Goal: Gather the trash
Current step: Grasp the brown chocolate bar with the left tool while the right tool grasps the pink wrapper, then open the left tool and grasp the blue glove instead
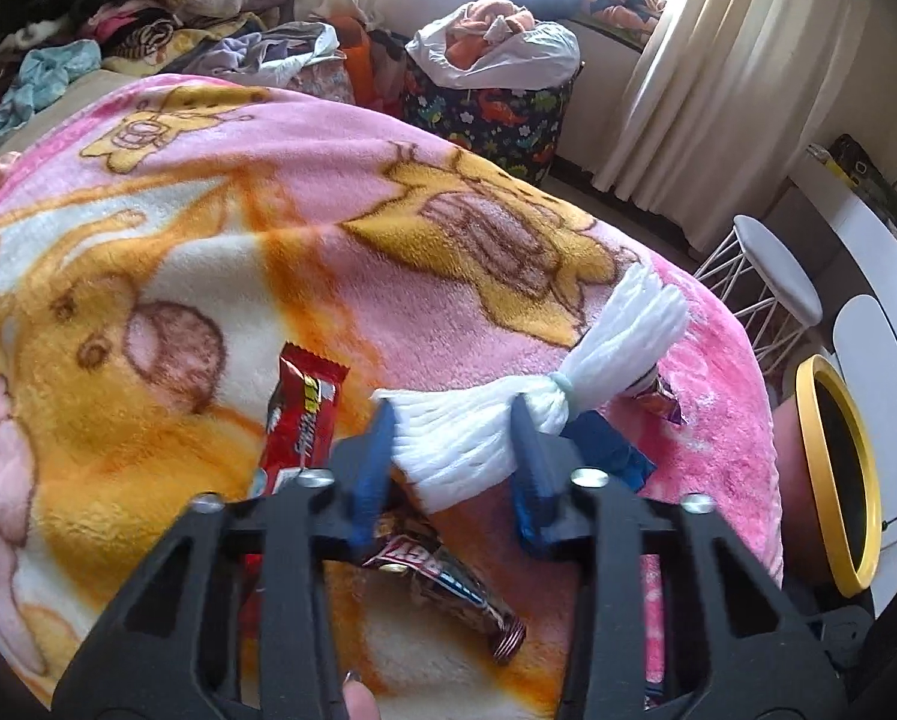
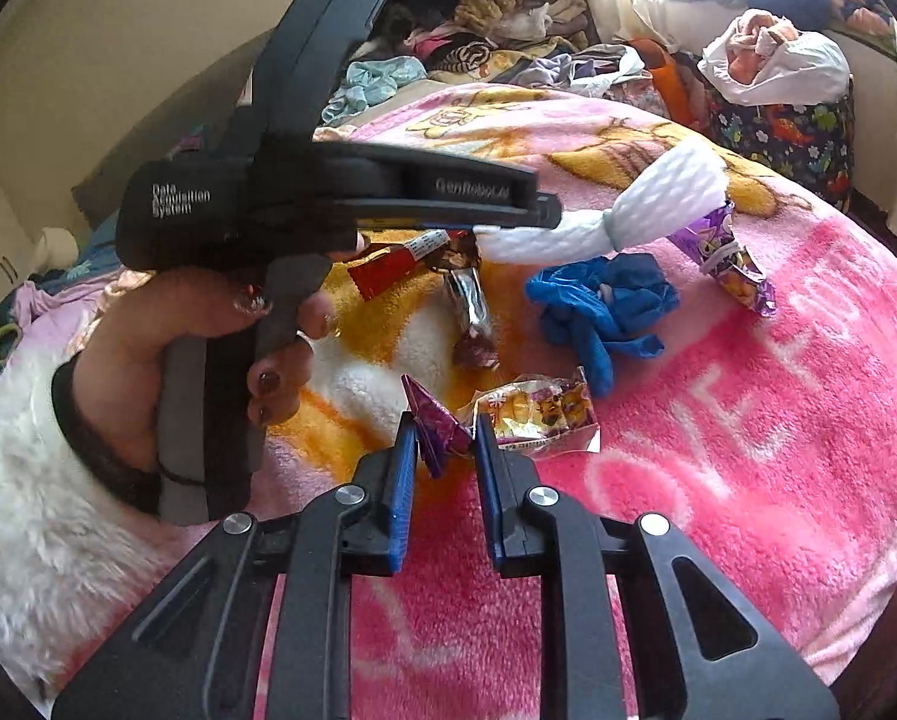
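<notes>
Pinching the white tissue bundle [image 1: 478, 438] across its width, the left gripper [image 1: 457, 426] grasps it above the blanket [image 1: 208, 240], long axis running up-right; the right gripper [image 2: 445, 441] clenches a purple wrapper [image 2: 433, 426] nearer itself.

We see both grippers built of matte black plastic with slotted triangular cut-outs, round silver screw heads at the joints and ribbed blue pads lining the fingers. At upper left of the right wrist view, the left gripper [image 2: 478, 231] carries white lettering on its body, partly legible as "Data Acquisition System". The left hand [image 2: 166, 348] has dark polished nails, a dark wristband and a fluffy white sleeve [image 2: 40, 516].
</notes>
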The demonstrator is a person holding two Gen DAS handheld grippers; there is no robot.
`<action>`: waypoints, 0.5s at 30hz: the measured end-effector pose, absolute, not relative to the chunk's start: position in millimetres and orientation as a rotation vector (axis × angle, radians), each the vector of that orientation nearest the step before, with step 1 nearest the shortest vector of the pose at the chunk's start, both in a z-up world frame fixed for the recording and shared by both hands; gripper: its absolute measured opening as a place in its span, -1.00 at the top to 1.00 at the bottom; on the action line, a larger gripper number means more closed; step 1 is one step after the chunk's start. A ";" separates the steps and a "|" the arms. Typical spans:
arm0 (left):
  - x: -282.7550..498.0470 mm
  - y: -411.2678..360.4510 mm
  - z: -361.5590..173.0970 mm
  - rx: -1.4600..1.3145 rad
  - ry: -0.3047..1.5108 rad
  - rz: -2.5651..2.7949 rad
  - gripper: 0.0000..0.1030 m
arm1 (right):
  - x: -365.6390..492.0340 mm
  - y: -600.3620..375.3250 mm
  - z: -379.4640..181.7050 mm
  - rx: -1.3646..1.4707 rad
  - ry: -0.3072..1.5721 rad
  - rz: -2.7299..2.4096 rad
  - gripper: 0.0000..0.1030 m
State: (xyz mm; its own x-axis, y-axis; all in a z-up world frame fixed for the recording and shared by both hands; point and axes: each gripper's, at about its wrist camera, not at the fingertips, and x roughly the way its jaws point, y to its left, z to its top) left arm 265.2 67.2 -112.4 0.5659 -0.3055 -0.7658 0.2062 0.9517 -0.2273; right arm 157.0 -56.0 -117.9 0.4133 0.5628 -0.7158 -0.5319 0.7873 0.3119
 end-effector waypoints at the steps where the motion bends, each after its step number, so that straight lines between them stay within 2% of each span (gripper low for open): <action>1: 264.0 66.5 -112.3 -0.116 0.919 -0.300 0.71 | 156.9 -58.3 -117.1 0.045 0.914 0.688 0.64; 2: 262.1 66.5 -111.8 -0.114 0.915 -0.297 0.89 | 157.1 -59.8 -116.6 0.050 0.912 0.686 0.64; 3: 260.8 66.4 -111.5 -0.113 0.914 -0.296 0.98 | 156.5 -61.9 -115.8 0.057 0.912 0.686 0.64; 11: 247.7 57.8 -102.9 -0.092 0.900 -0.339 0.98 | 156.6 -75.8 -107.3 0.088 0.895 0.676 0.64; 12: 245.6 56.3 -101.6 -0.089 0.900 -0.360 0.95 | 155.5 -78.0 -105.5 0.092 0.891 0.674 0.64; 15: 242.0 51.9 -101.3 -0.061 0.899 -0.371 0.63 | 153.4 -84.7 -101.1 0.099 0.879 0.668 0.64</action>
